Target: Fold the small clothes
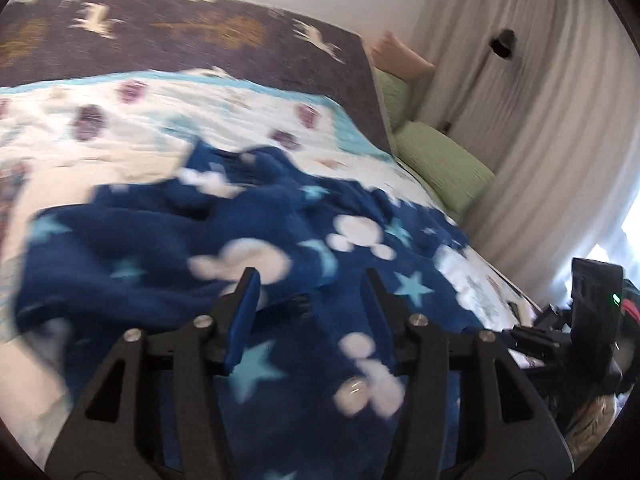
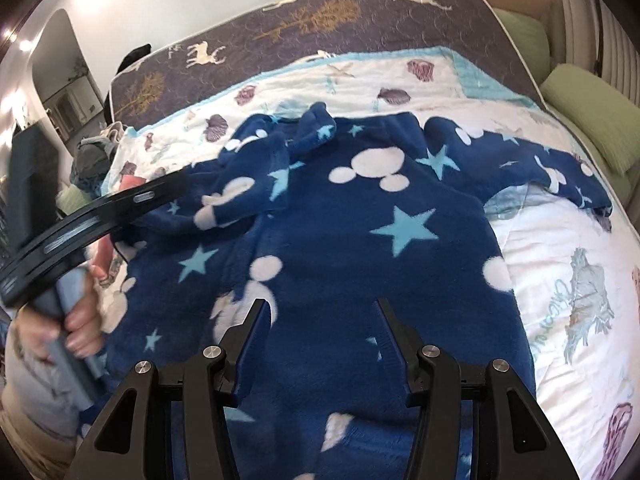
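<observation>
A navy star-print fleece garment (image 2: pixel 360 216) is spread on the bed's seashell quilt (image 2: pixel 560 264); above it, the left hand-held gripper (image 1: pixel 310 280) and the right hand-held gripper (image 2: pixel 322 310) are held released.

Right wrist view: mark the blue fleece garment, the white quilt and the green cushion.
blue fleece garment (image 2: pixel 360 240), right wrist view, on its flat middle panel.
white quilt (image 2: pixel 560 248), right wrist view, on bare fabric right of the garment.
green cushion (image 2: pixel 592 116), right wrist view, on its top face.
</observation>
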`<state>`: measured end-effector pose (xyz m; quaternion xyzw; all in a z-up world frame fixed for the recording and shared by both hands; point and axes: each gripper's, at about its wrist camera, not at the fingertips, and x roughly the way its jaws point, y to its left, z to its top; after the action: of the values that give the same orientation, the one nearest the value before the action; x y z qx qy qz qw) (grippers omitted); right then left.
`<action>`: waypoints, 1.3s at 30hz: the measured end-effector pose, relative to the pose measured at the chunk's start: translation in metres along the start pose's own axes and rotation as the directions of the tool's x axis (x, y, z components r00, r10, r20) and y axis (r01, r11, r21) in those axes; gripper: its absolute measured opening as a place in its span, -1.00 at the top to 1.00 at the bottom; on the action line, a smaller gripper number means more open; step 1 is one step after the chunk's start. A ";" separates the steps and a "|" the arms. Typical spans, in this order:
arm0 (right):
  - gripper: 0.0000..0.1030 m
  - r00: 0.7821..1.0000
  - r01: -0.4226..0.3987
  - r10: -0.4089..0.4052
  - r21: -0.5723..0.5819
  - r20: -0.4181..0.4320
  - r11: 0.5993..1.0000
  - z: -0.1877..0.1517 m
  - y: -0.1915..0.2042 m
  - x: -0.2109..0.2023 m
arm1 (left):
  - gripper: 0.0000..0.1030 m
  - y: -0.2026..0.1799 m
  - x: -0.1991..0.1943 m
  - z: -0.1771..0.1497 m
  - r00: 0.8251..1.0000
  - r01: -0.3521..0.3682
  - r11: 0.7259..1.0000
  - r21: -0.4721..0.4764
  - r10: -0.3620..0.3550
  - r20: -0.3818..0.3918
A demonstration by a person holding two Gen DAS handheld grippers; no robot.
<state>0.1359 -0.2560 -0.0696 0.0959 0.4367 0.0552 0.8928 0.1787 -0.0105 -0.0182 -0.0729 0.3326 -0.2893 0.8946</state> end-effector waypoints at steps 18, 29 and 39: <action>-0.38 0.950 -0.246 0.275 0.189 -0.149 0.951 0.126 0.012 0.158 | -0.31 0.136 -0.002 -0.023 0.890 -0.455 0.877 -0.155 0.444 -0.100; 0.79 0.981 -0.190 0.186 0.071 0.056 0.979 0.149 0.007 0.066 | -0.24 0.135 0.012 -0.028 0.791 -0.610 0.791 -0.055 0.602 -0.111; 0.79 0.996 -0.036 0.052 0.213 -0.072 0.976 0.106 -0.079 0.080 | -0.25 0.106 0.004 -0.035 0.812 -0.579 0.814 0.039 0.580 -0.059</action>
<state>0.2703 -0.3314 -0.0848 0.1977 0.4721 0.0319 0.8585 0.2089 0.0761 -0.0813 0.0500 0.3666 -0.0086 0.9290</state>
